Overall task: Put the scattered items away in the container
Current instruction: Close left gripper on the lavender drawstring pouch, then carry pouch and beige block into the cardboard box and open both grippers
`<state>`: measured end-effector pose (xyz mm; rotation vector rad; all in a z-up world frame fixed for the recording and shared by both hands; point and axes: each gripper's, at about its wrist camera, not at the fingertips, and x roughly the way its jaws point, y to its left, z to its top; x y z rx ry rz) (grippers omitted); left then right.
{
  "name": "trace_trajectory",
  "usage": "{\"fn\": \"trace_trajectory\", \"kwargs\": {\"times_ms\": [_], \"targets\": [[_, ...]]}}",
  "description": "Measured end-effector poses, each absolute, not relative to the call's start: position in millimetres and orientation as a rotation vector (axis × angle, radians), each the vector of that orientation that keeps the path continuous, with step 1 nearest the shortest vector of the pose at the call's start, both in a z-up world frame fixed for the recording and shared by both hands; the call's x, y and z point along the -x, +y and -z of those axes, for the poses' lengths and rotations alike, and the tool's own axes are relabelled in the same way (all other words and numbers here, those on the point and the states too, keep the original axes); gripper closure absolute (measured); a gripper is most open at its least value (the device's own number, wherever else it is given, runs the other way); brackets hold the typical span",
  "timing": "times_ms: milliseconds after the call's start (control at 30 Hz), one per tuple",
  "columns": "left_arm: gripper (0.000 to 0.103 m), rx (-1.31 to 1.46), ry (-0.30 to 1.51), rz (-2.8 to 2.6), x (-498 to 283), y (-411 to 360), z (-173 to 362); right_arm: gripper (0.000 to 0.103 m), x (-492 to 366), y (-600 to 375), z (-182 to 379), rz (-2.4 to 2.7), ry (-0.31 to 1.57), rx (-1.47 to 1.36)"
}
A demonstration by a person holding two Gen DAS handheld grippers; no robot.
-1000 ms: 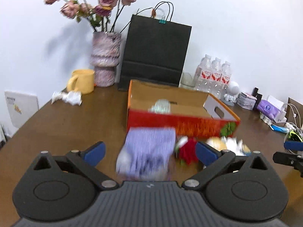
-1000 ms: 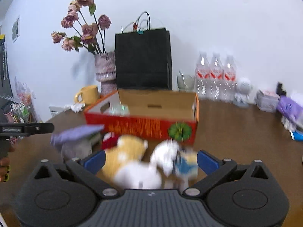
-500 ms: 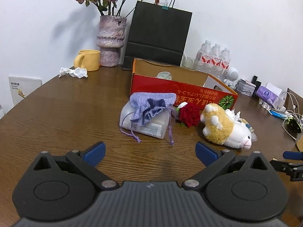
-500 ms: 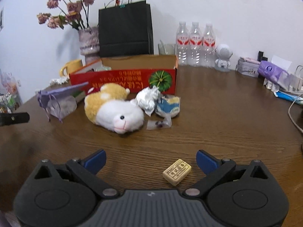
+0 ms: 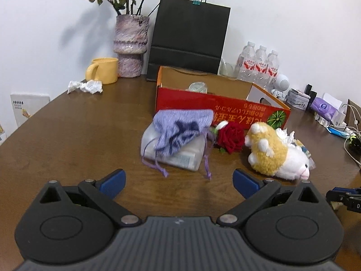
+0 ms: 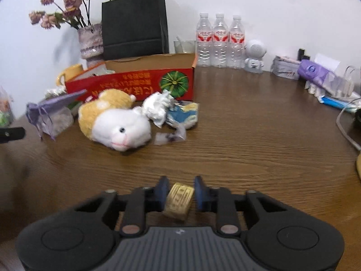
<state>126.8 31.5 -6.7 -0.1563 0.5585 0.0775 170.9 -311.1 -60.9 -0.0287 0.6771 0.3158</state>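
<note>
Brown wooden desk [image 6: 259,135] against a white wall carries a red cardboard box [image 5: 216,110], open at the top, which serves as the container. Inside it only one pale wrapped item [image 5: 198,87] is visible; the remainder of its interior is hidden.

Outstanding on the desk, just in front of the box: a purple drawstring pouch [image 5: 180,133] lying on a clear packet, a red rose [image 5: 231,137], a plush toy [image 6: 115,119], crumpled white paper [image 6: 156,108], a blue and white wrapper [image 6: 185,114] and a small clear bag [image 6: 171,136].

Right gripper [image 6: 178,195] is clamped on a small yellow block [image 6: 179,199], well apart from the box. Left gripper [image 5: 178,180] is spread wide and empty, facing the pouch.

Assessment: task at an early stage; most items are not yet stowed.
</note>
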Motion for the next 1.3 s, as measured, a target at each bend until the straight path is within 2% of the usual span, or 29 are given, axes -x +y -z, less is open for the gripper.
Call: {"fn": "trace_trajectory", "kwargs": {"times_ms": [167,233,333,367,433,467,500,567,833,1000,1133,1300], "targets": [[0.0,0.084,0.502,-0.096,-152.0,25.8,-5.2,0.081,-182.1,-295.8,59.2,-0.351,0.664,0.041],[0.007,0.047,0.505,-0.111,-166.0,22.6,-3.4,0.081,-186.6,-292.2,57.4,-0.355,0.659,0.035],[0.029,-0.011,0.528,-0.125,-183.6,17.8,4.9,0.081,-192.9,-291.5,54.8,-0.35,0.66,0.025],[0.044,-0.017,0.537,-0.123,-187.9,17.3,8.3,0.081,-194.5,-292.4,53.9,-0.346,0.66,0.02],[0.059,-0.018,0.533,-0.112,-190.3,17.2,11.8,0.081,-196.6,-295.0,52.0,-0.34,0.658,0.015],[0.074,-0.031,0.525,-0.111,-190.1,16.1,11.9,0.081,-197.2,-296.1,51.2,-0.337,0.656,0.013],[0.08,-0.037,0.514,-0.105,-189.3,15.5,11.5,0.081,-198.0,-296.9,50.4,-0.334,0.654,0.011],[0.083,-0.034,0.495,-0.087,-187.0,15.4,10.3,0.081,-199.8,-297.9,48.1,-0.335,0.649,0.006],[0.083,-0.041,0.438,-0.084,-179.3,17.8,-4.9,0.081,-208.0,-292.8,30.3,-0.349,0.604,0.004],[0.083,-0.019,0.384,-0.035,-181.4,18.1,-34.1,0.081,-221.1,-284.5,6.2,-0.362,0.544,0.013],[0.083,-0.007,0.346,-0.002,-208.8,17.6,-71.7,0.081,-248.6,-270.5,-28.6,-0.387,0.46,0.022],[0.082,-0.025,0.379,0.01,-283.3,3.5,-99.4,0.081,-320.7,-236.6,-56.9,-0.407,0.422,0.037]]}}
